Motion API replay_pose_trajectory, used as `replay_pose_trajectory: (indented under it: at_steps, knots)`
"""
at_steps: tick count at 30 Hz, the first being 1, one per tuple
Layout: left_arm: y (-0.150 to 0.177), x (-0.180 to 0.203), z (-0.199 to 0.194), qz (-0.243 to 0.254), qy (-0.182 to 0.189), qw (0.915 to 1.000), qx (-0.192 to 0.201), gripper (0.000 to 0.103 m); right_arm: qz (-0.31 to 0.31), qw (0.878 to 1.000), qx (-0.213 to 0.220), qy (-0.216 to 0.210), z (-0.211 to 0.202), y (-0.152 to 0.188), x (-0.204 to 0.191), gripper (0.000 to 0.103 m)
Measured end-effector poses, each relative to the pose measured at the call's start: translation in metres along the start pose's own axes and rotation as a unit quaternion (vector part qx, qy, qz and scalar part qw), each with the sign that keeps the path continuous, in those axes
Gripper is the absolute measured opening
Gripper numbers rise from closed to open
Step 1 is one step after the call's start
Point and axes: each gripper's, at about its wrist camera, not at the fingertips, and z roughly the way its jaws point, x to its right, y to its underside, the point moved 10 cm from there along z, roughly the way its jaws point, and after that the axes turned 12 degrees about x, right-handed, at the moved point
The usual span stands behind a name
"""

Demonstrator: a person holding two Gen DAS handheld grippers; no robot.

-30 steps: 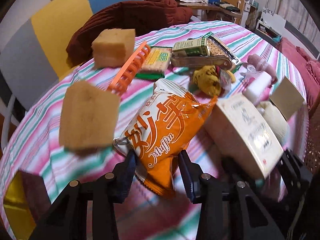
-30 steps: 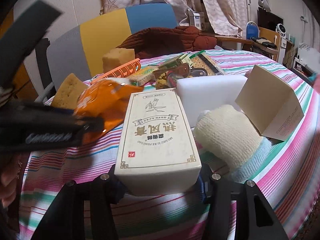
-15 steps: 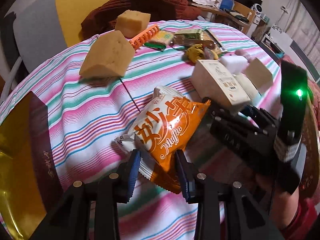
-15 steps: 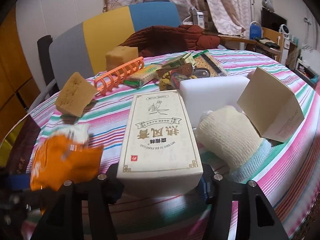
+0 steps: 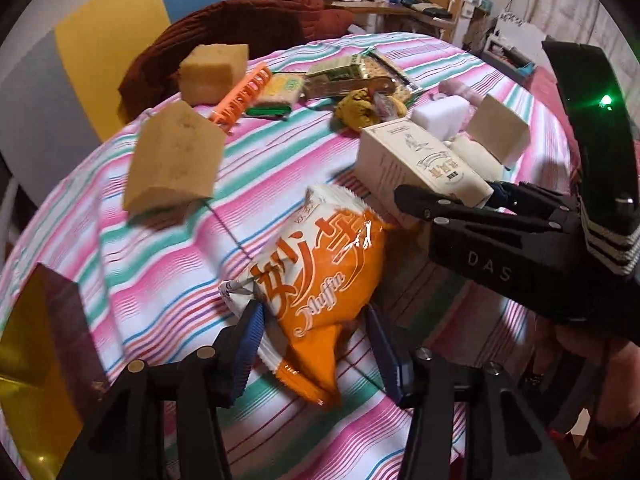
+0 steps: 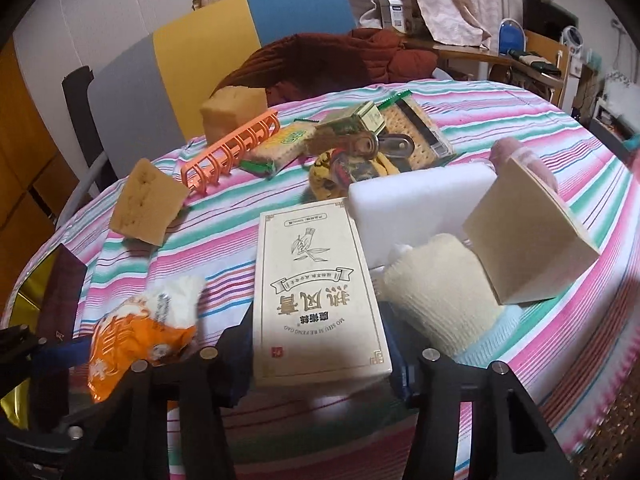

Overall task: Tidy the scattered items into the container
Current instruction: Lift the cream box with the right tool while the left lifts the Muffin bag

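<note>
The left gripper (image 5: 316, 344) points down at a round bench (image 5: 160, 264) covered by a striped cloth. An orange snack bag (image 5: 324, 280) lies between its jaws, which are opening; the blue pads stand beside the bag's lower end without clearly pressing it. The right gripper (image 6: 320, 360) has its jaws around the near end of a cream box (image 6: 316, 292), pads against both sides, and they are closing. Beyond the box sit a white block (image 6: 420, 204), a cream glove (image 6: 440, 292) and a tan card box (image 6: 524, 236). Left of the left jaws, at the bench edge, a gold container (image 5: 24, 352) shows. Farther off lie two sponges (image 5: 176, 160), an orange rack (image 5: 242, 96) and biscuit packets (image 5: 280, 90).
</note>
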Motion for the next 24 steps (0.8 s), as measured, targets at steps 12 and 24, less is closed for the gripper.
replay_pose_trajectory:
  at_steps: [12,24]
  knots:
    - [0.01,-0.013,-0.013,-0.085,0.002,0.9958,0.034,0.016,-0.009,1.0,0.007,-0.004,-0.035,0.002,-0.009,0.054]
    - [0.001,-0.025,-0.018,-0.074,0.006,0.9968,0.03,0.06,-0.001,1.0,0.005,0.0,-0.047,0.006,-0.005,0.054]
